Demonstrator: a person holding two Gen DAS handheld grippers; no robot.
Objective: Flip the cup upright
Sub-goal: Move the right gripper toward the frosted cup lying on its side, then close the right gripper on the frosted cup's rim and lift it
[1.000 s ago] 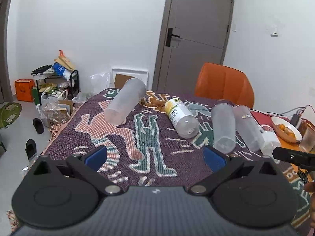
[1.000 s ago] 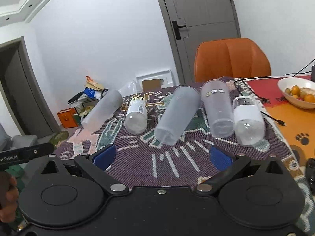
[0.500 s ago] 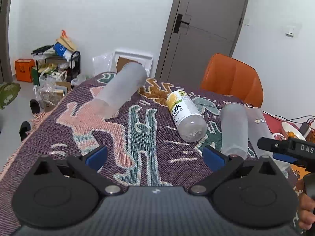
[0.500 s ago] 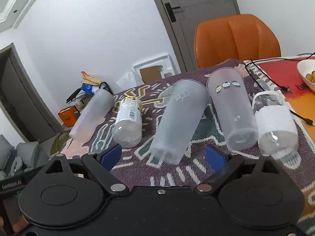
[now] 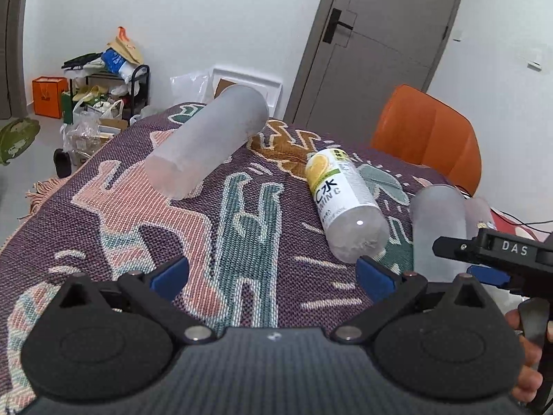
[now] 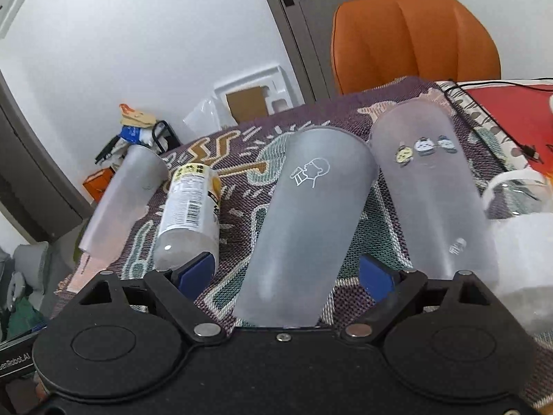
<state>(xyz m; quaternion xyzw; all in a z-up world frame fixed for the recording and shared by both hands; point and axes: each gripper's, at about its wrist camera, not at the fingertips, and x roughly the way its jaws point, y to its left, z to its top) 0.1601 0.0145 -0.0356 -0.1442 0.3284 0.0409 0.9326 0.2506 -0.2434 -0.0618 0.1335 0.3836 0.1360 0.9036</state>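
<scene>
Several frosted plastic cups lie on their sides on a patterned woven cloth (image 5: 242, 228). In the right wrist view the middle cup with a white line drawing (image 6: 307, 221) lies between the open fingers of my right gripper (image 6: 287, 276), base end toward me; the blue pads stand apart from its sides. A cup with small stickers (image 6: 432, 200) lies to its right. In the left wrist view my left gripper (image 5: 273, 275) is open and empty above the cloth, with a frosted cup (image 5: 207, 145) ahead to the left. The right gripper's body (image 5: 497, 252) shows at the right.
A lemon-label drink bottle (image 5: 345, 204) lies on its side between the cups; it also shows in the right wrist view (image 6: 190, 214). A white-wrapped clear jar (image 6: 522, 242) lies far right. An orange chair (image 6: 414, 41) stands behind the table. Cables cross a red mat (image 6: 511, 114).
Both grippers have moved forward and lower toward the table. The right gripper has closed in until the drawing cup's base lies between its open fingers.
</scene>
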